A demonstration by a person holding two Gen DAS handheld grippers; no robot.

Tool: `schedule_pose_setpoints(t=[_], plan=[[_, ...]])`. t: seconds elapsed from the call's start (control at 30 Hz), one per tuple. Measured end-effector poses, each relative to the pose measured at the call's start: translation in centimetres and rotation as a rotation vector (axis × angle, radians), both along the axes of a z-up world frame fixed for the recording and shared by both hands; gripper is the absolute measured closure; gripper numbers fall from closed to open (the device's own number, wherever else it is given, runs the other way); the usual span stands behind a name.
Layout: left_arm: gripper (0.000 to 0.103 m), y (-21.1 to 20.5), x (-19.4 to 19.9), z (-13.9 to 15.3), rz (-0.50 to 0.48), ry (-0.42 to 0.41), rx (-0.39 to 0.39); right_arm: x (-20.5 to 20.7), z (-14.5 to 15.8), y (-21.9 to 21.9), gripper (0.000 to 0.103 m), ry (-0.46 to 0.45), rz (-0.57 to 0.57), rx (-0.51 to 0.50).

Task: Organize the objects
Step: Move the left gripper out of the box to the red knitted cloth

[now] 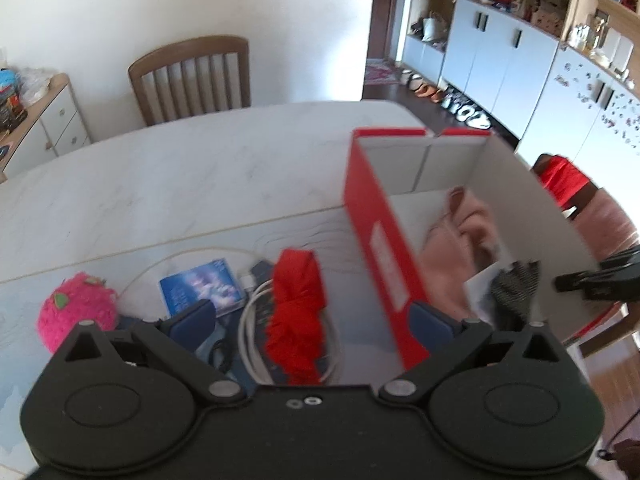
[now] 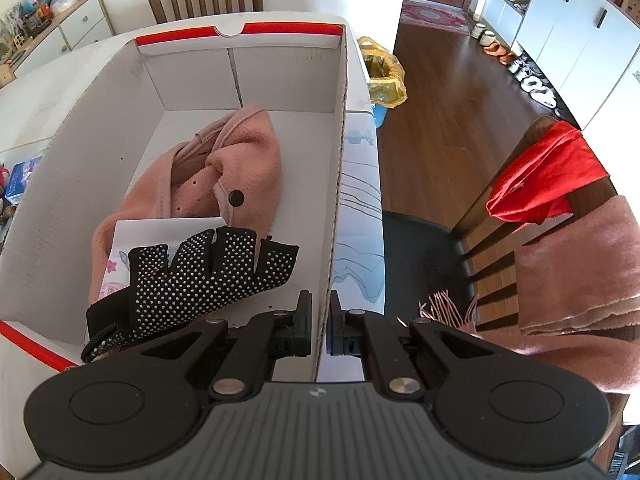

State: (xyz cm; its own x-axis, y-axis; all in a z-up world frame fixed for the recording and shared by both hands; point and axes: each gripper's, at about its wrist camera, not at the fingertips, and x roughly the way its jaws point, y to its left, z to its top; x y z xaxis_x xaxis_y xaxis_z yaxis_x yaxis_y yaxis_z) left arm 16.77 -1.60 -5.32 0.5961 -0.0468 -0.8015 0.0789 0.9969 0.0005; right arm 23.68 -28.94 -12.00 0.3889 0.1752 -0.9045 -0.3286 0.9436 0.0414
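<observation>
Red box [image 2: 340, 184] wall pinched by right gripper [image 2: 320, 328], left gripper [image 1: 316, 320] spread

Beyond your table [image 1: 160, 168] you had a slatted wooden chair [image 1: 192, 76], grey cupboards [image 1: 492, 64], shoes [image 1: 460, 106] lined along the floor, and a patterned rug [image 2: 434, 16].

glove [image 2: 208, 276] on hat [image 2: 240, 160], in box [image 2: 80, 152]
</observation>
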Motion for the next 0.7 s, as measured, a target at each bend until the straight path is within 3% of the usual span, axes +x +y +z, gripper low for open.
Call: schedule_pose_setpoints(t=[0.3,0.5,0.57,0.7], plan=[[0.009,1.4,1.7,-4.8,0.022,0.082,0.055,-0.1,-0.1,0.2,0.098,0.009,-0.021,-0.017],[0.016,1.6,2.7,-6.7,0.034,0.105,0.042,-0.1,-0.3,0.3,0.098,0.020,-0.028,-0.026],[0.027,1.5,3.0,-7.1,0.034,0.109,0.039,-0.1,-0.4,0.4,0.098,0.021,-0.029,-0.029],[0.034,1.2,3.5,-8.1,0.041,0.135,0.041,-0.1,-0.5,0.4,0.098,0.024,-0.033,-0.030]])
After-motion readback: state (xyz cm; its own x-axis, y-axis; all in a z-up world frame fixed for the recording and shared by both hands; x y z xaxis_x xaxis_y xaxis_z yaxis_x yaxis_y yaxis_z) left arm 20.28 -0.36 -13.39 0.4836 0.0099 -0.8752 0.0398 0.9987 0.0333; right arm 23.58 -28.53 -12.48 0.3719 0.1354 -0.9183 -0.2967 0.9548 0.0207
